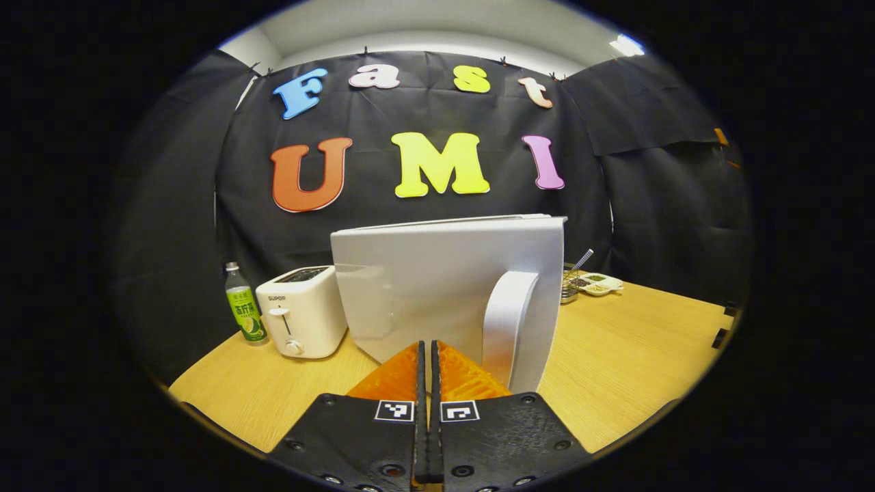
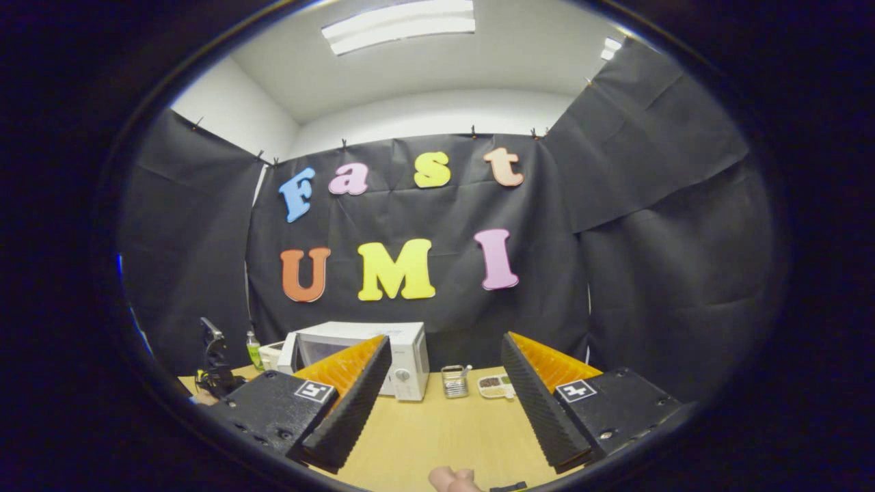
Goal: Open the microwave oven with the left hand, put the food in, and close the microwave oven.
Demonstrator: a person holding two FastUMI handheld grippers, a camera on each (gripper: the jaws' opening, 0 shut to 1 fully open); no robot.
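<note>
**Standing closed before the microwave door**

Looking along the left tongs [image 1: 428,355] in the left gripper view, the two fingers lie pressed together with only a thin slit between them and nothing held. Their tips sit just in front of the microwave oven [image 1: 437,287], whose white door fills the middle of the view. The door's pale vertical handle [image 1: 507,321] stands just right of the fingertips, close but not between them; whether a fingertip touches the door I cannot tell. Left of the oven on the wooden bench [image 1: 615,369] stands a white toaster [image 1: 304,311], and beyond it a green-labelled bottle [image 1: 243,307]. Behind the oven's right edge lie a small metal basket [image 1: 569,290] and a sectioned dish [image 1: 600,283].

In the right gripper view, the right tongs [image 2: 444,383] stand wide apart, empty, raised over the bench [image 2: 437,430]. A hand [image 2: 452,480] shows at the bottom edge. Well beyond the fingers, the microwave oven [image 2: 383,355] sits against the back wall with its door slightly ajar on the left. Right of it are the metal basket [image 2: 453,380] and the dish [image 2: 495,386].
</note>
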